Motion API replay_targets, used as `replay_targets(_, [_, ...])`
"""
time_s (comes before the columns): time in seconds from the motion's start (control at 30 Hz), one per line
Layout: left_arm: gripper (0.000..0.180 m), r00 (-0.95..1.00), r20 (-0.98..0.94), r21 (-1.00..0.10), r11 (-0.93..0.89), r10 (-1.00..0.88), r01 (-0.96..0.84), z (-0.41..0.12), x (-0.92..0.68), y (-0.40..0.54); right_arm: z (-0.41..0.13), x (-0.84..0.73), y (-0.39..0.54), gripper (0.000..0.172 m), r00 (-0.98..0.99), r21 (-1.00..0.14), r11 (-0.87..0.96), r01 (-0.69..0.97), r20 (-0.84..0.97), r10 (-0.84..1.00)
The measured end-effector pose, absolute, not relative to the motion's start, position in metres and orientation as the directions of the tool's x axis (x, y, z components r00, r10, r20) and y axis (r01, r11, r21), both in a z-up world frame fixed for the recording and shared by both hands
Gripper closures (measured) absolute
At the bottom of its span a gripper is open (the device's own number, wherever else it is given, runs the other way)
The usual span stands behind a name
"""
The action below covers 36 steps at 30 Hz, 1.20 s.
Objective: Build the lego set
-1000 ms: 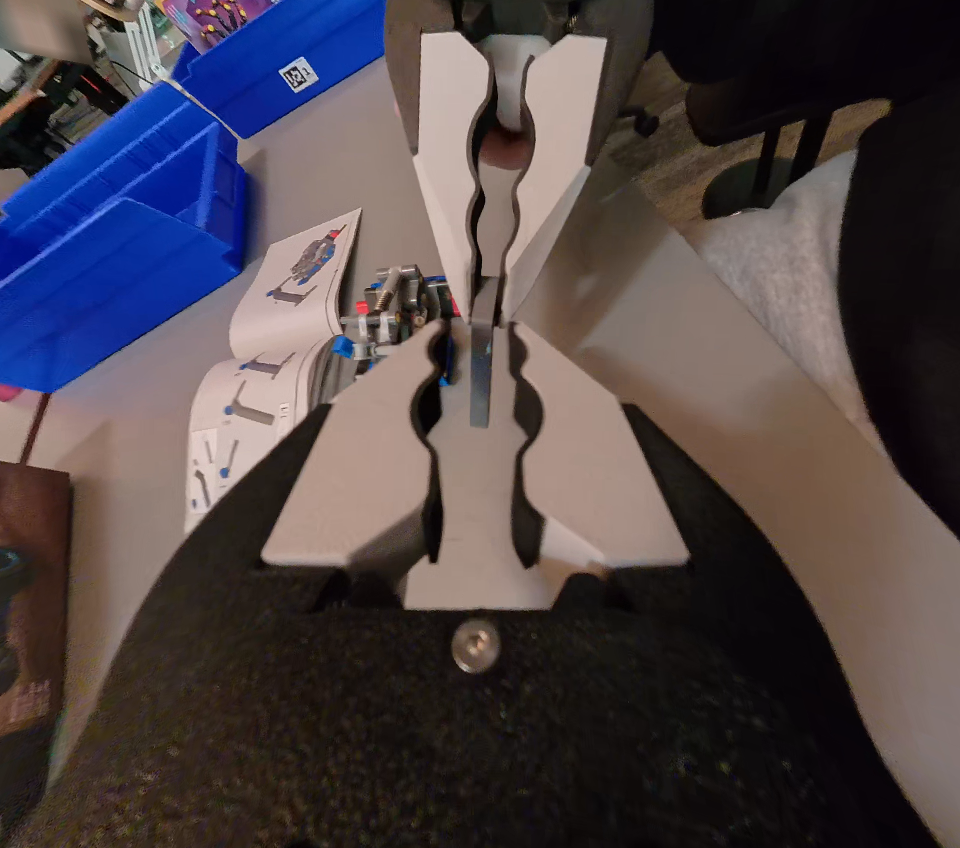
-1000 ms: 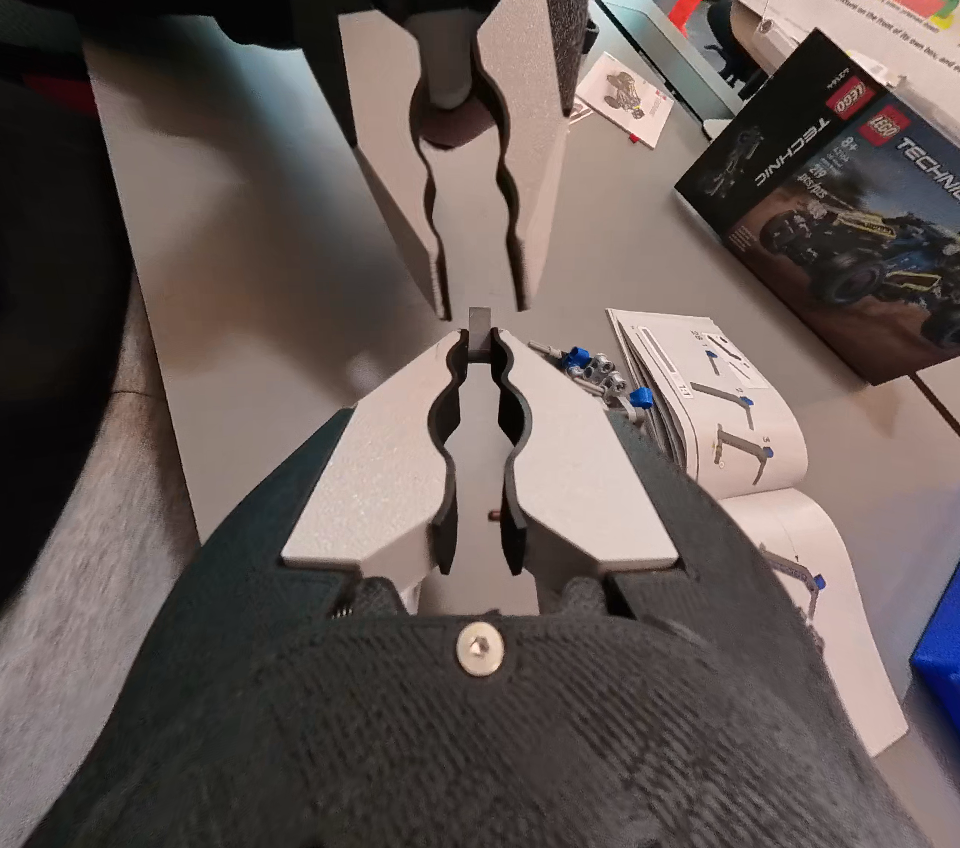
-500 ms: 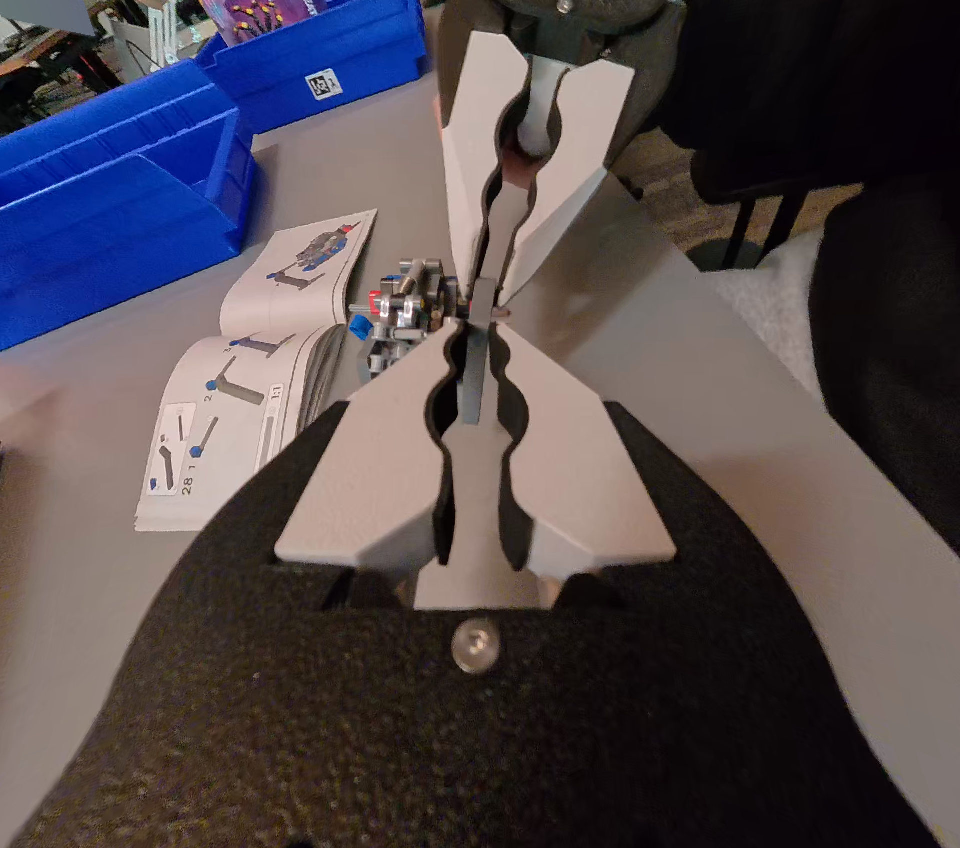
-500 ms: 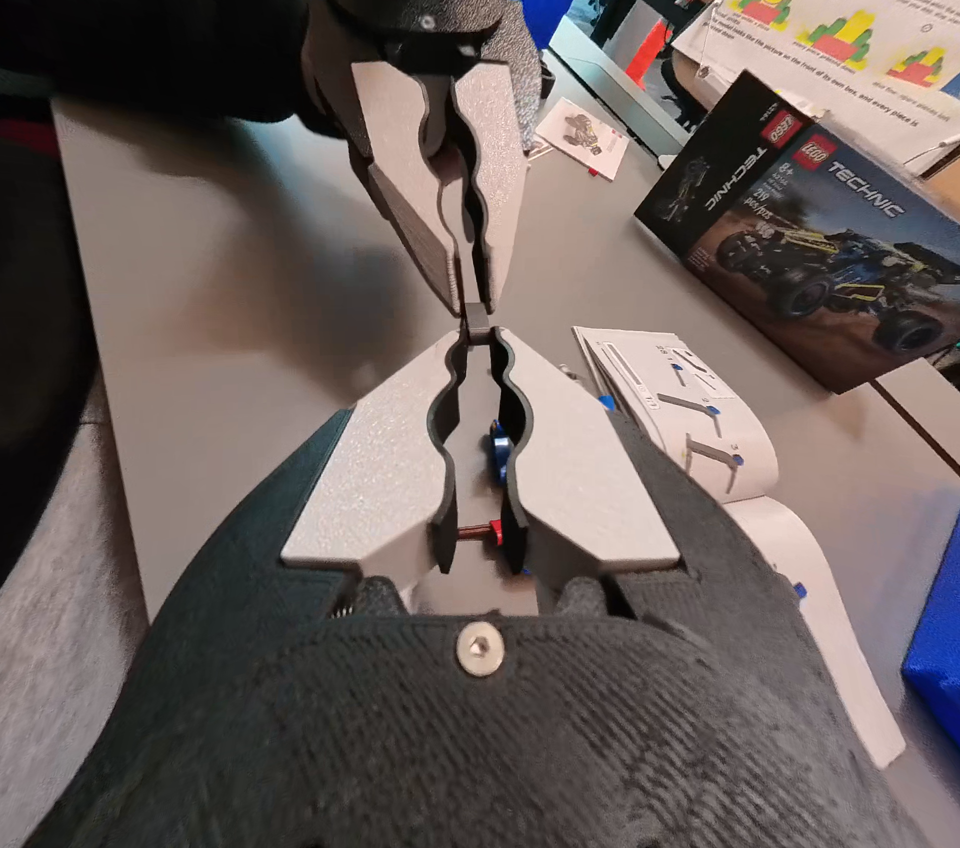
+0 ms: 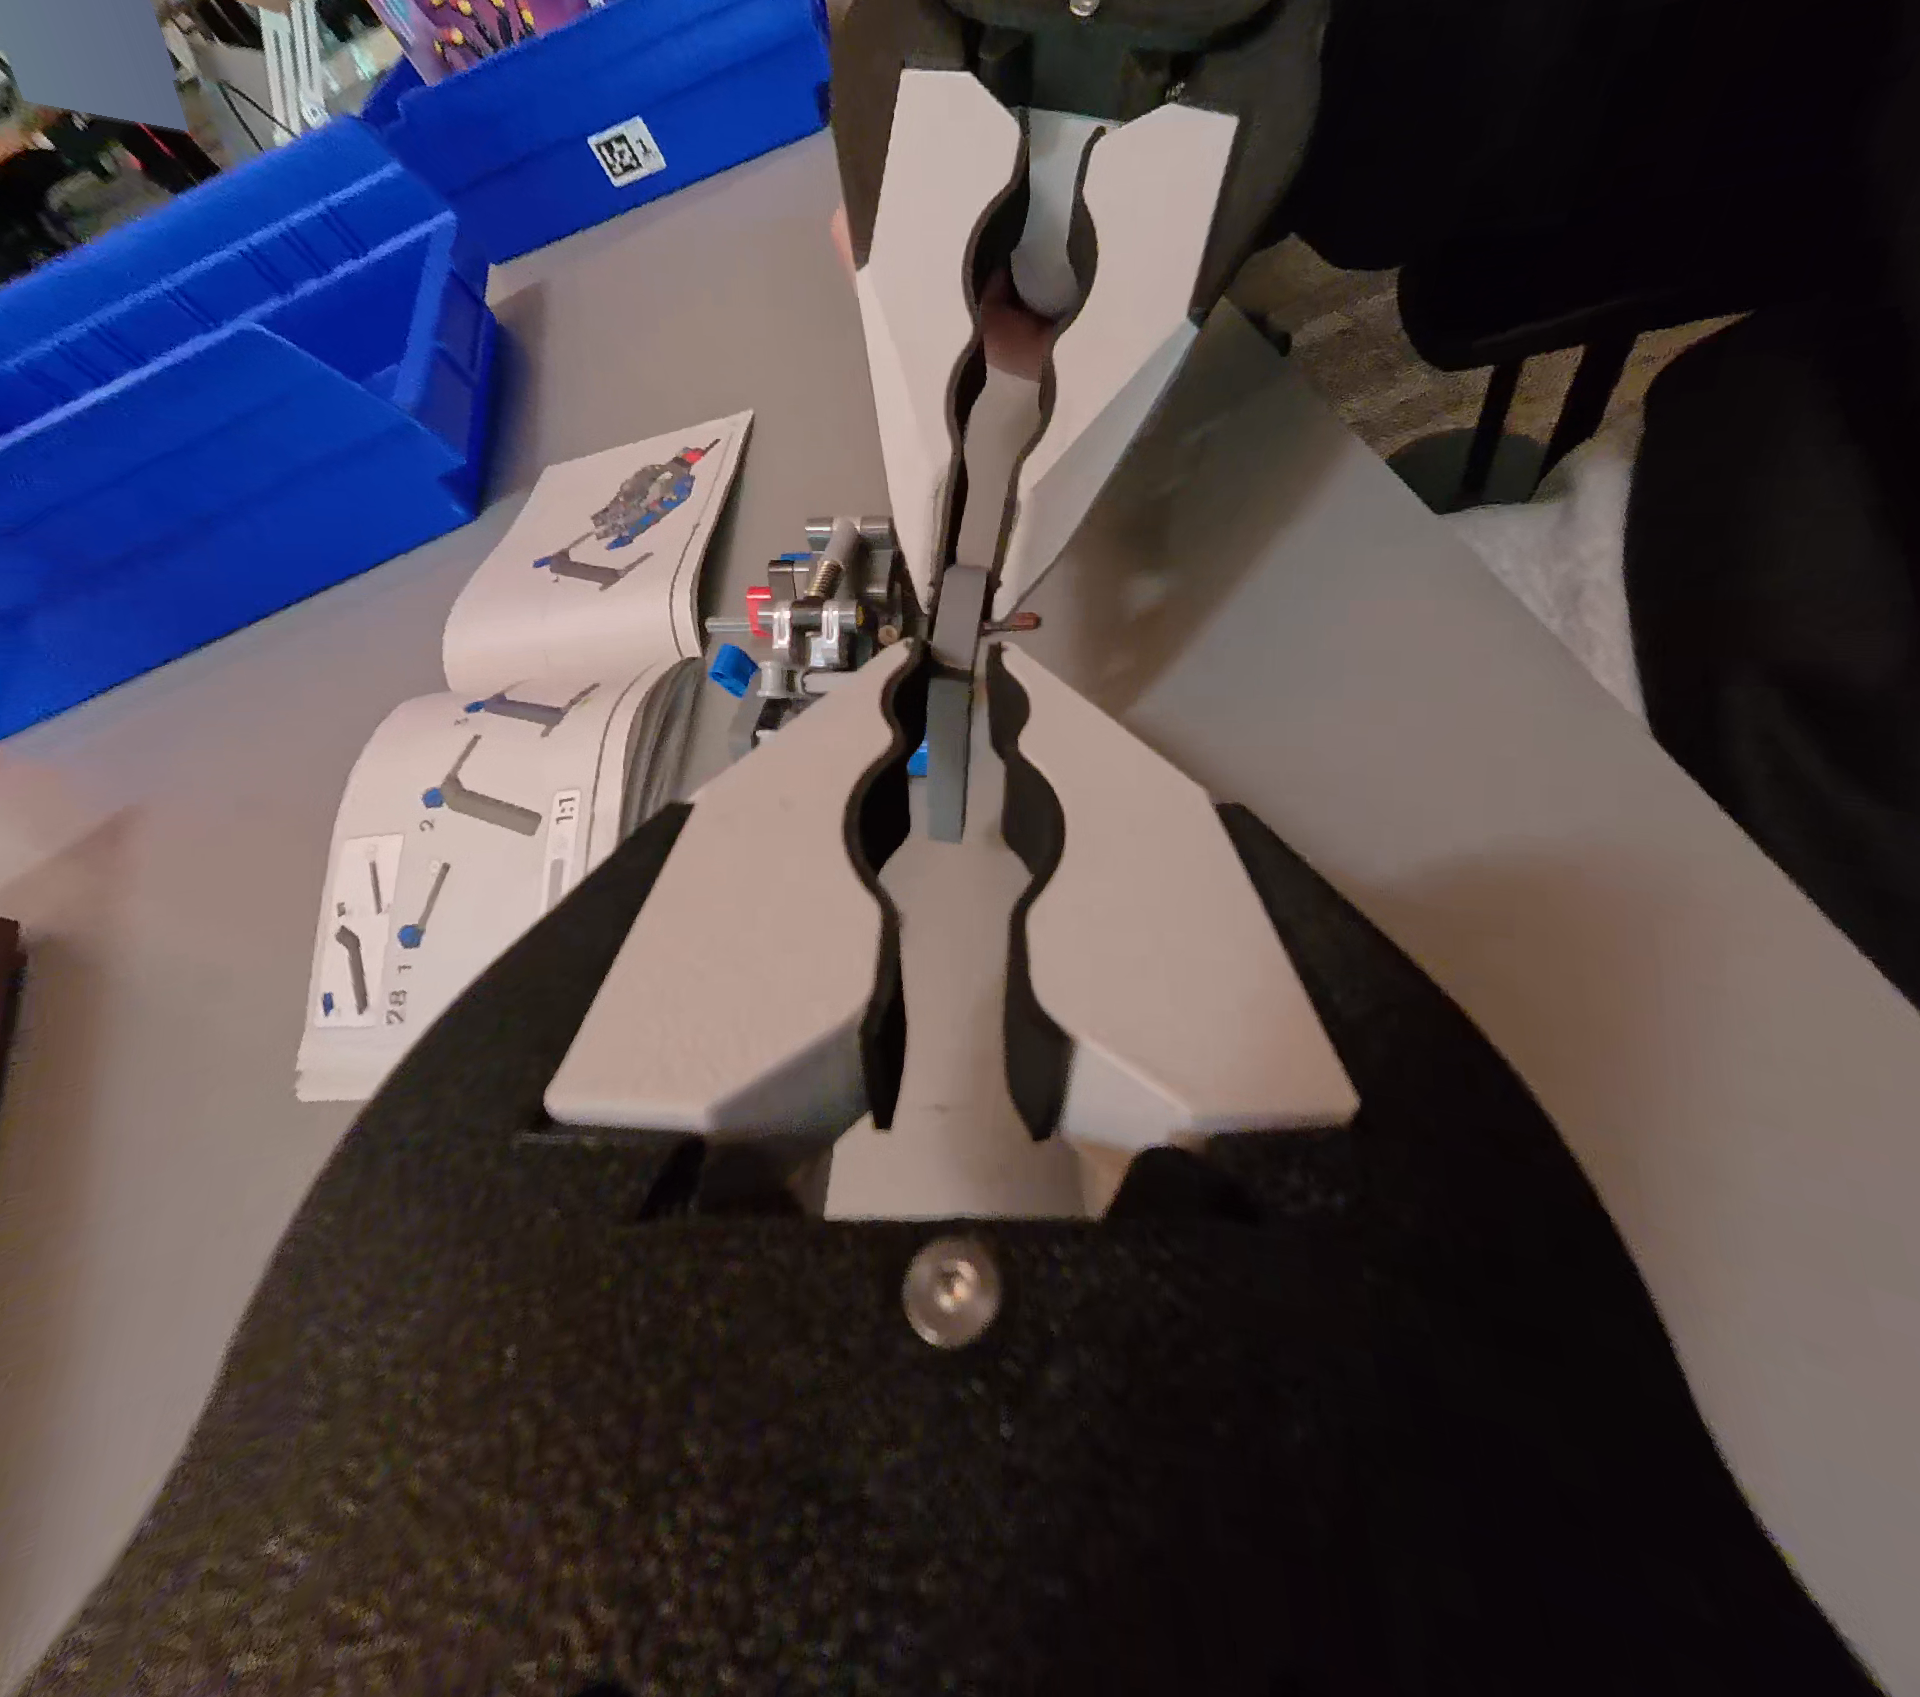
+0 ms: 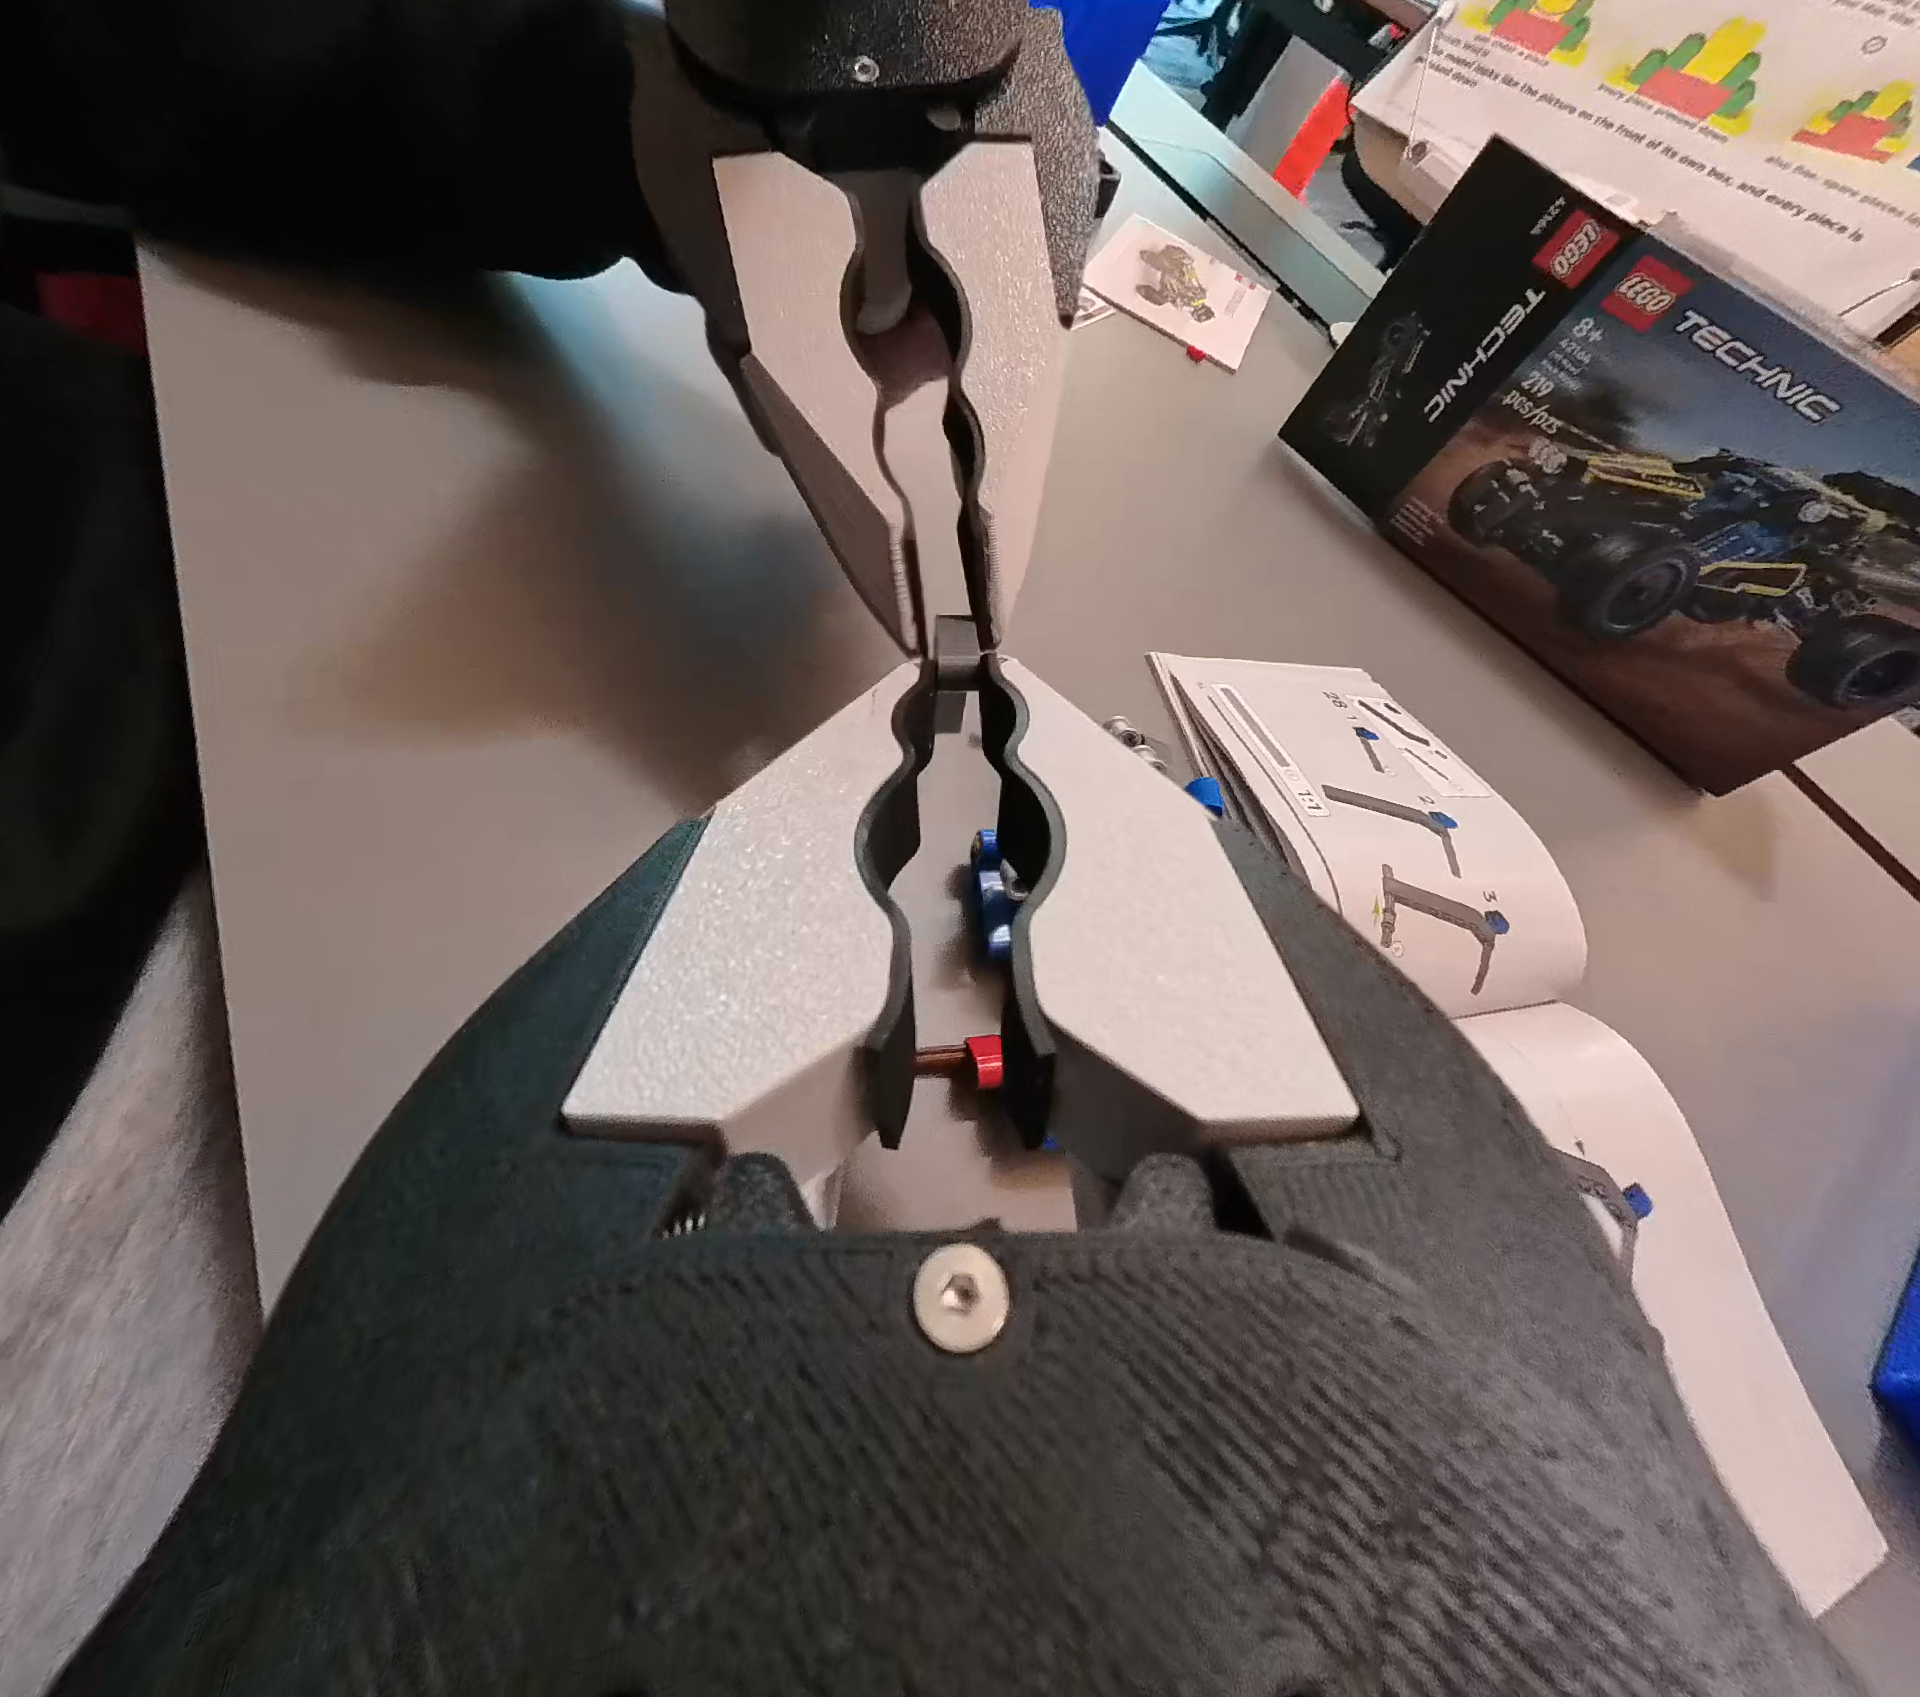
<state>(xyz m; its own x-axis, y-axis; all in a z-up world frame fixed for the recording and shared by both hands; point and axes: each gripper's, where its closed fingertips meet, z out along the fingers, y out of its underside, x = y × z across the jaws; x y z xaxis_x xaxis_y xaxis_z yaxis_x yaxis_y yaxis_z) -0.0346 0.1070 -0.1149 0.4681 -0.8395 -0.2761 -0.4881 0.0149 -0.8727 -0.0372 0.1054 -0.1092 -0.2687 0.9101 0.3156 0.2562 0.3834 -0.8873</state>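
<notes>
Left wrist view: the left gripper (image 5: 951,660) and the right gripper (image 6: 961,676) meet tip to tip above the grey table (image 5: 1351,816), each clamped on an end of one flat dark grey plastic beam (image 5: 951,712). Beside them lie a small grey-and-blue brick assembly (image 5: 821,619) and an open instruction booklet (image 5: 499,764). A clean handover probably needs both grips square.

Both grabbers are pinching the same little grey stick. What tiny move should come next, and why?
Probably the left hand-held gripper should open slightly. It and the right hand-held gripper both pinch the grey beam tip to tip above the table, so neither can carry it off alone.
</notes>
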Motion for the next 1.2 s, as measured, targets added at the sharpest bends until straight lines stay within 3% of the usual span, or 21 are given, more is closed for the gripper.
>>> replay_targets(0.4, [0.175, 0.458, -0.312, -0.846, 0.025, -0.832, -0.532, -0.119, -0.036, 0.103, -0.111, -0.040, 0.097, 0.166, -0.308, -0.878, 0.399, 0.266, 0.315, 0.898])
replay_targets(0.7, [0.175, 0.457, -0.258, -0.840, -0.037, -0.851, -0.542, -0.135, -0.035, 0.096, -0.124, -0.041, 0.088, 0.166, -0.345, -0.817, 0.485, 0.311, 0.378, 0.859])
replay_targets(1.2, [0.174, 0.484, -0.294, -0.865, 0.014, -0.824, -0.501, -0.124, -0.038, 0.100, -0.115, -0.046, 0.090, 0.166, -0.402, -0.757, 0.597, 0.266, 0.476, 0.782])
